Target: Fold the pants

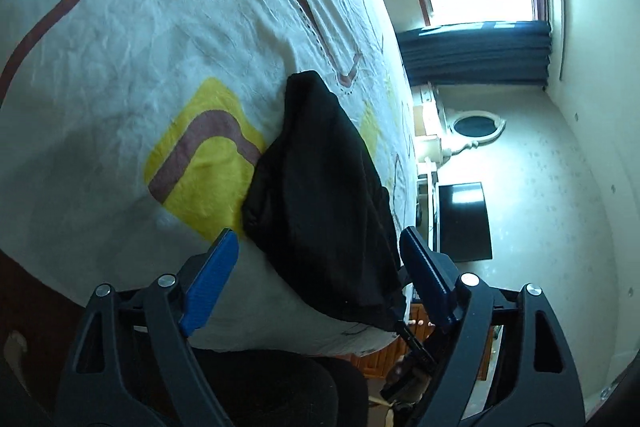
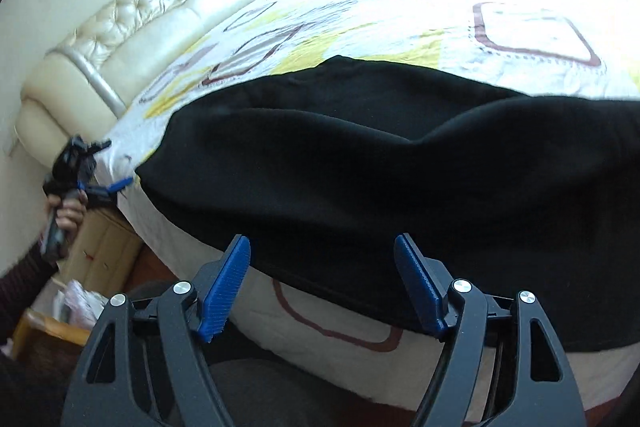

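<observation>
I have both tools spread wide and empty over the bed (image 2: 360,331), and the pants (image 2: 360,163) lie flat on the sheet near the mattress edge closest to me.

The right gripper (image 2: 322,283) sits nearer the work. Its blue fingers (image 2: 226,291) straddle the near hem of the black cloth without touching it — the pants (image 1: 320,195) lie just ahead of and above the tips, filling the middle of that view. Their long axis runs across my right view, left to right, roughly along the bed edge, with one end near the left corner of the mattress and the other running out of frame to the right.

From the left gripper (image 1: 320,275) I look down that same axis end-on: the bundle stretches away from the tips toward the far side of the bed, narrowing to a rounded end. The near end hangs slightly over the mattress edge between the open jaws. In the right view I can see the left tool held in a hand (image 2: 66,217) off that left corner, just beside the cloth's end.

I judge the pants already folded to a compact slab; which end is the waistband I cannot tell. A further fold would bring one end along the long axis — the left tool is placed for it.
</observation>
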`<action>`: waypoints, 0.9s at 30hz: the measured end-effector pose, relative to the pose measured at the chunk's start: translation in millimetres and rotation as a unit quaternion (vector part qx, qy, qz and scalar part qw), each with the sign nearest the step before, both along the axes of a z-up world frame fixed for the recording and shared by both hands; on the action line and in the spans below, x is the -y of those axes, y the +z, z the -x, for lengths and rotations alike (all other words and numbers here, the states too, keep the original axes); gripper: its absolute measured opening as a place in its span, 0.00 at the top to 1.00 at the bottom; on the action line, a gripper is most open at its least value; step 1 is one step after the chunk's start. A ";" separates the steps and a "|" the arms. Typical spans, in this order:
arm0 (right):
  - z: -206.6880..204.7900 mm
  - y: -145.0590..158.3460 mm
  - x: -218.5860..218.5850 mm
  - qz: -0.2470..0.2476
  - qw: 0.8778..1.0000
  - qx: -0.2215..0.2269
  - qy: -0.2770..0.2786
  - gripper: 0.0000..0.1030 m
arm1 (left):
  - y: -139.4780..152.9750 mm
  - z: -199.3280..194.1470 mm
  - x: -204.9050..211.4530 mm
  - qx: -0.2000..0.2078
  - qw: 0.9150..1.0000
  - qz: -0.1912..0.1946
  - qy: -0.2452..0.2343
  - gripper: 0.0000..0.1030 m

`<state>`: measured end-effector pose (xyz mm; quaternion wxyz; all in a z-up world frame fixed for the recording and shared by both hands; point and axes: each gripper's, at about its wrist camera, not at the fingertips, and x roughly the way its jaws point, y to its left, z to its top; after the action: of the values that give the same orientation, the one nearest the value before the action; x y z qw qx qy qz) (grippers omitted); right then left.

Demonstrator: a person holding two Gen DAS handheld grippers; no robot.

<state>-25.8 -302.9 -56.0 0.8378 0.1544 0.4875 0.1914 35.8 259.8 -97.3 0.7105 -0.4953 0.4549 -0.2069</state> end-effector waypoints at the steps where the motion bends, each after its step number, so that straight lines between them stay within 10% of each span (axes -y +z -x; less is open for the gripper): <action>1: 1.1 -2.9 8.2 -0.031 0.999 -0.011 -0.021 0.29 | 4.9 3.6 5.4 0.007 1.000 0.001 0.007 0.21; 8: 11.1 -19.5 46.8 -0.178 0.973 -0.045 -0.140 0.29 | 20.6 10.4 53.6 0.013 0.999 0.013 0.041 0.21; 17: 21.0 -30.5 45.2 -0.217 0.959 -0.056 -0.172 0.29 | 1.4 7.1 73.9 -0.023 0.996 -0.052 0.069 0.21; 23: 15.6 -39.7 46.8 -0.249 0.943 -0.063 -0.211 0.30 | -2.6 0.6 80.7 -0.058 0.988 -0.110 0.086 0.62; 27: 9.5 -42.3 42.3 -0.224 0.943 -0.079 -0.232 0.52 | -6.6 -0.6 77.4 -0.092 0.982 -0.130 0.100 0.82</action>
<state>-35.3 -345.1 -98.3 0.7619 0.4611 0.4471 0.0834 36.4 182.4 -103.9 0.7409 -0.4589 0.4896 -0.0275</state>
